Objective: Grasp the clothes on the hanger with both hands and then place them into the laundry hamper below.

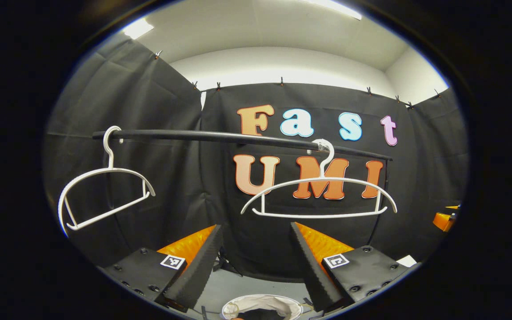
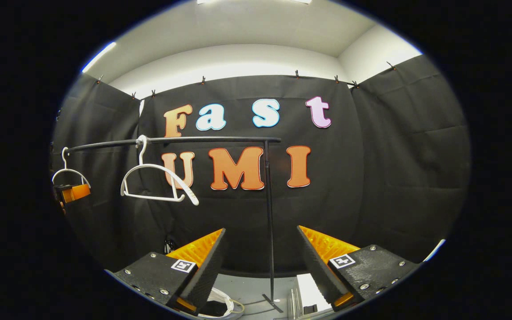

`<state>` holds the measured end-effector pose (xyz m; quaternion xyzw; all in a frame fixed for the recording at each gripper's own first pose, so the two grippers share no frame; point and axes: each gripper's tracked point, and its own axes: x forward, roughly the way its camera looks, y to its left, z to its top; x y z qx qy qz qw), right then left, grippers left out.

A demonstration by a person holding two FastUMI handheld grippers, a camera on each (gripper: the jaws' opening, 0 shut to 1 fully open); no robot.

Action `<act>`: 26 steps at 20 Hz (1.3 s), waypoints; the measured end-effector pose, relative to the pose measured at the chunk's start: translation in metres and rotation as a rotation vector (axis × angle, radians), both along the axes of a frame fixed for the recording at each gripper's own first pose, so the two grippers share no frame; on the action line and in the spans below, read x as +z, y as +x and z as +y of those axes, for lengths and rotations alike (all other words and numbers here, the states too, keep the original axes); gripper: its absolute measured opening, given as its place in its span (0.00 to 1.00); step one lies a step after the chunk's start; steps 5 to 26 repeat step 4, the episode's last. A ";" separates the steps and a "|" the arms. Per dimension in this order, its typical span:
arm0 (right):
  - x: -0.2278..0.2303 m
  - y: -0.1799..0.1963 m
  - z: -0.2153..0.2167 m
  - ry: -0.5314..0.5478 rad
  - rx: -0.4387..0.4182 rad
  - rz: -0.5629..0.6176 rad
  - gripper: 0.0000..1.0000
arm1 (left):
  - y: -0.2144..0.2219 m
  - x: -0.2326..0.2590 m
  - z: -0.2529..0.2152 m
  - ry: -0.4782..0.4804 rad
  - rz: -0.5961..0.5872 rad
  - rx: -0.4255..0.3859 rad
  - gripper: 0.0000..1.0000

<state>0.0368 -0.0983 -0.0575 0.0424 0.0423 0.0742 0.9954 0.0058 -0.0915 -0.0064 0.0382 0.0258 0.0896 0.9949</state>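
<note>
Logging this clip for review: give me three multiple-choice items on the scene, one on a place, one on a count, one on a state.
1. Where does the laundry hamper sit?
A. Low, beneath the rail
B. On top of the rail
C. Hooked on a hanger

2. How many white hangers are on the rail?
A. One
B. Two
C. Four

3. What state are the hangers in?
A. Both bare
B. Both carrying clothes
C. Lying on the floor

Answers: 1 A, its rim shows at the bottom of the left gripper view. 2 B, the left hanger and right hanger. 3 A, their frames hang with nothing draped.
</note>
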 end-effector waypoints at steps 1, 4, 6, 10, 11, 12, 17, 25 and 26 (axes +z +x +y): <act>-0.002 -0.001 0.001 0.002 0.003 0.002 0.94 | -0.001 0.001 0.001 0.007 -0.001 0.006 0.94; 0.000 0.002 0.003 0.000 0.006 0.004 0.94 | 0.000 0.002 0.002 0.007 -0.009 0.012 0.94; 0.000 0.002 0.003 0.000 0.006 0.004 0.94 | 0.000 0.002 0.002 0.007 -0.009 0.012 0.94; 0.000 0.002 0.003 0.000 0.006 0.004 0.94 | 0.000 0.002 0.002 0.007 -0.009 0.012 0.94; 0.000 0.002 0.003 0.000 0.006 0.004 0.94 | 0.000 0.002 0.002 0.007 -0.009 0.012 0.94; 0.000 0.002 0.003 0.000 0.006 0.004 0.94 | 0.000 0.002 0.002 0.007 -0.009 0.012 0.94; 0.000 0.002 0.003 0.000 0.006 0.004 0.94 | 0.000 0.002 0.002 0.007 -0.009 0.012 0.94; 0.000 0.002 0.003 0.000 0.006 0.004 0.94 | 0.000 0.002 0.002 0.007 -0.009 0.012 0.94; 0.000 0.002 0.003 0.000 0.006 0.004 0.94 | 0.000 0.002 0.002 0.007 -0.009 0.012 0.94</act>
